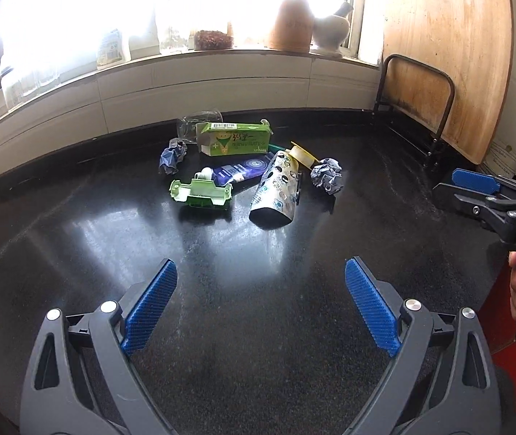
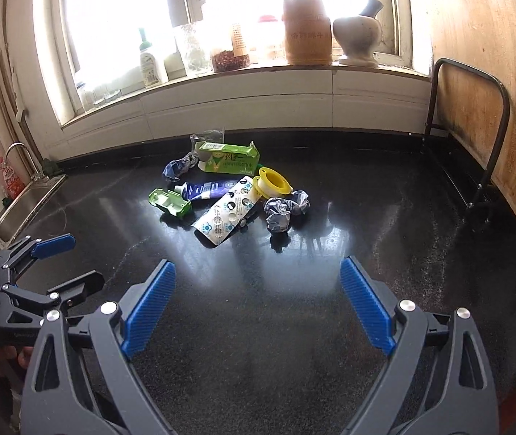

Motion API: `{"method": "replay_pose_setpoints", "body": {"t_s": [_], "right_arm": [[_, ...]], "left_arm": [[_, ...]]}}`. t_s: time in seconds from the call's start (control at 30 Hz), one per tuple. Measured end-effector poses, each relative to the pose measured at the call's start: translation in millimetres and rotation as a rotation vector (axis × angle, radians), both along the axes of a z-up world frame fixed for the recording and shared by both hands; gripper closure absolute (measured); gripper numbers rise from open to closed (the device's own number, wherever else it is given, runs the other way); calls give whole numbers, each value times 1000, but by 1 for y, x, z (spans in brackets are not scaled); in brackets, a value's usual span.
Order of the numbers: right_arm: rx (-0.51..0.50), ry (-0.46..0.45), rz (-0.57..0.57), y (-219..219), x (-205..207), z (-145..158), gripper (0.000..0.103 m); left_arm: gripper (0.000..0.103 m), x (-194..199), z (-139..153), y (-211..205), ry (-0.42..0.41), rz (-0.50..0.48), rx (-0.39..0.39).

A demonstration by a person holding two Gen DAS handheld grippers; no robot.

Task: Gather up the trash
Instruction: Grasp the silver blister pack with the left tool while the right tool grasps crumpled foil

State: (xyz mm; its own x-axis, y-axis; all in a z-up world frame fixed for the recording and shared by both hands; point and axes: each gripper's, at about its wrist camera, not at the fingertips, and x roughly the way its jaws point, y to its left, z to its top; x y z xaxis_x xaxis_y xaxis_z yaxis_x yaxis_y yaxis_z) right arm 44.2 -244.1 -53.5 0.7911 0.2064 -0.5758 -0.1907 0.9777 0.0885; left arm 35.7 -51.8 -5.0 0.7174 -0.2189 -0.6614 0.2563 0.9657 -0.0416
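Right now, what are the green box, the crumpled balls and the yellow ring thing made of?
The green box looks like thin printed cardboard: matte, with folded flaps open at its ends. The crumpled balls look like wadded paper or thin wrapper, bluish grey with sharp creases; which one is unclear. The yellow ring looks like smooth, glossy moulded plastic, perhaps a spool with white tape wound round it.

A carton lies behind a tube, paper ball right, on the counter.

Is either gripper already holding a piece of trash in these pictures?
No: the left gripper and right gripper are both open and empty above the black counter, short of the trash pile.
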Motion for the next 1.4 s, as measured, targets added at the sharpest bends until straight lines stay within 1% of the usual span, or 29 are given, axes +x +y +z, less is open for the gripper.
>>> {"method": "replay_pose_setpoints", "body": {"t_s": [0.17,0.23,0.4,0.53,0.63,0.7,0.8,0.87,0.9,0.97,1.03,1.07,1.1,1.17,1.2,1.4], "right_arm": [[-48,42,48,-3,47,-15,14],[-79,77,72,-3,71,-24,14],[-107,161,126,-8,126,-49,14],[-118,217,147,-11,156,-66,14],[-116,228,163,-13,169,-72,14],[-122,234,174,-12,177,-76,14],[-129,242,197,-9,189,-80,14],[-129,235,199,-9,197,-80,14],[-130,235,203,-8,200,-79,14],[-140,232,210,-6,205,-78,19],[-162,213,219,-2,203,-77,45],[-173,208,221,0,204,-76,50],[-179,205,224,1,202,-75,59],[-175,203,222,1,200,-75,69],[-171,202,217,1,198,-75,84],[-159,159,186,-2,174,-64,85]], "left_arm": [[12,50,-23,-31,9,-76,73],[12,73,-33,-42,24,-101,96],[12,124,-52,-58,63,-137,112],[12,151,-66,-65,110,-150,133],[12,164,-76,-67,127,-160,166],[13,170,-78,-67,138,-183,149],[18,177,-80,-67,157,-201,134],[27,178,-78,-67,149,-203,132],[31,178,-77,-67,145,-209,130],[46,177,-77,-69,136,-217,131],[50,173,-76,-70,137,-222,135],[53,170,-77,-70,135,-222,137],[54,168,-77,-70,133,-217,136],[57,163,-76,-67,132,-204,133],[58,160,-76,-66,133,-197,131],[59,134,-57,-58,100,-173,101]]}}
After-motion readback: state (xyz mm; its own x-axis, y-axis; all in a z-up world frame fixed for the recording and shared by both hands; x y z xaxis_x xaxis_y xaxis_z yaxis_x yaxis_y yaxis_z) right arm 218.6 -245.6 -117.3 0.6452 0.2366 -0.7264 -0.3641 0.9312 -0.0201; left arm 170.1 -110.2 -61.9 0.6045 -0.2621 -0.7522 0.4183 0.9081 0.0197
